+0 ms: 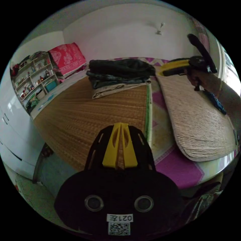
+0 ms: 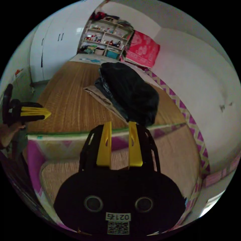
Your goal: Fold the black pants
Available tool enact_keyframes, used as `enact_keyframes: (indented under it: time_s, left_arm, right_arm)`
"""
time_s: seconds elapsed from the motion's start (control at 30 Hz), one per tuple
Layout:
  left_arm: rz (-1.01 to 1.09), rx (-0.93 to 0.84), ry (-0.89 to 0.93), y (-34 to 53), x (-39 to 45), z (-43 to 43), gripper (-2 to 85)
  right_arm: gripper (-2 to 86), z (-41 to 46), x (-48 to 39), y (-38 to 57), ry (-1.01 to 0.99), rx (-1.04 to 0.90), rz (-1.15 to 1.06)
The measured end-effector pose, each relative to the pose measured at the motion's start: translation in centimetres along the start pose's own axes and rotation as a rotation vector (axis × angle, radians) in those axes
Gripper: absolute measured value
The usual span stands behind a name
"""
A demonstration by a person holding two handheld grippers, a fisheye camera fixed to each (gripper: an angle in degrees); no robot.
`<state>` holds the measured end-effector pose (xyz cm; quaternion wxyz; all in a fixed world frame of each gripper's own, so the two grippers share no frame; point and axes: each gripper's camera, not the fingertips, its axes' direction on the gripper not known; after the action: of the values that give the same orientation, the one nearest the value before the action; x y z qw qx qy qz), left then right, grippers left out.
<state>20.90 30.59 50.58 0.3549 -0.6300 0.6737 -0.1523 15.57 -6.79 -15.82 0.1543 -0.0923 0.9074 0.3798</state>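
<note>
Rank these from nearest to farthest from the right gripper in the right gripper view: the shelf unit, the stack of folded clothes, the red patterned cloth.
From the right gripper:
1. Stack of folded clothes, just beyond the gripper on the brown mat.
2. Red patterned cloth, behind the stack, against the wall.
3. Shelf unit, at the far end, left of the cloth; nearly as far as the cloth, so this order is loose.

A folded pair of black pants (image 1: 121, 67) is lying on top of a stack of folded grey and beige clothes (image 1: 118, 85), which is sitting on a brown woven bamboo mat (image 1: 85, 113). A paler woven straw mat (image 1: 198, 118) is lying just beside it on the purple-patterned bedsheet (image 1: 175, 165). Beyond the stack, a white open shelf unit (image 2: 105, 40) is standing against the wall, with a red patterned cloth (image 2: 143, 49) hanging beside it.
</note>
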Motion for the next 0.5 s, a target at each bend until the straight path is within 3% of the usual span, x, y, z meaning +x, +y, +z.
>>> enact_keyframes:
  time_s: [0.2, 0.5]
  left_arm:
    - [-0.031, 0.007, -0.011, 0.6, -1.8, -0.3, -1.0]
    - [-0.044, 0.039, 0.0, 0.9, -3.5, -2.0, -1.0]
  right_arm:
    - [13.2, 6.9, -4.7, -12.9, 0.077, 0.061, -0.157]
    - [10.8, 11.8, -5.4, -18.5, 0.111, 0.072, -0.134]
